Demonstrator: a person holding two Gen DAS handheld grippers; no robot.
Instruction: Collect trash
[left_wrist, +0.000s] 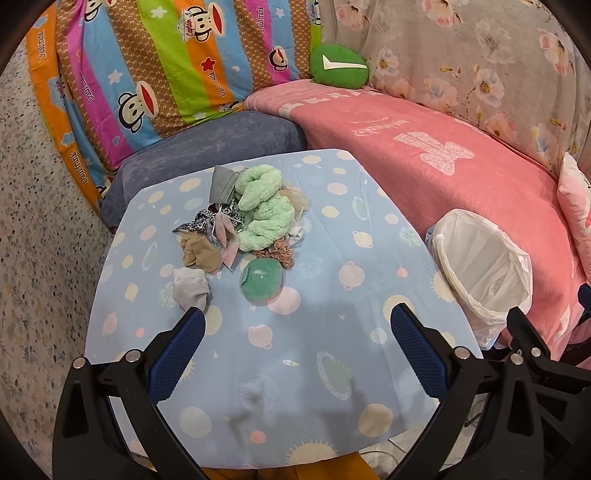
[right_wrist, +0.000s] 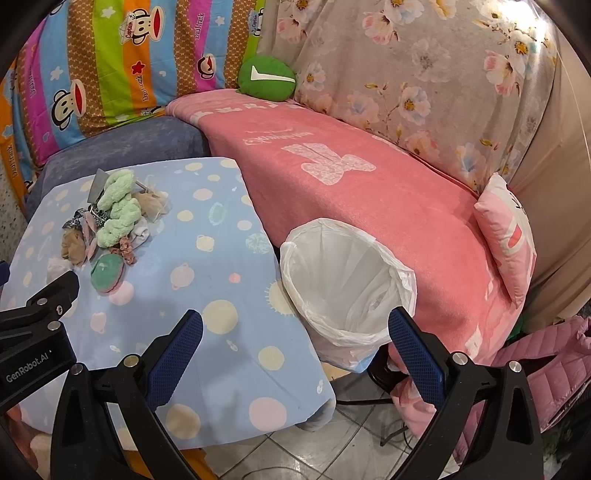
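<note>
A heap of soft items (left_wrist: 243, 218) lies on the light blue dotted table (left_wrist: 332, 229): a fluffy green piece (left_wrist: 262, 206), a round teal pad (left_wrist: 261, 280), a white sock (left_wrist: 190, 288), a tan sock and scrunchies. My left gripper (left_wrist: 297, 325) hovers open just short of the heap, empty. A bin lined with a white bag (right_wrist: 343, 280) stands at the table's right side, and my right gripper (right_wrist: 295, 332) hangs open over its near rim, empty. The heap (right_wrist: 110, 225) shows far left in the right wrist view.
A pink blanket (right_wrist: 369, 192) covers the sofa behind the bin, with a green cushion (right_wrist: 266, 79) and a pink pillow (right_wrist: 509, 236). A striped cartoon cover (left_wrist: 147, 74) and a blue-grey cushion (left_wrist: 207, 144) lie behind the table. Tiled floor (right_wrist: 332, 446) and a pink jacket (right_wrist: 546, 373) sit lower right.
</note>
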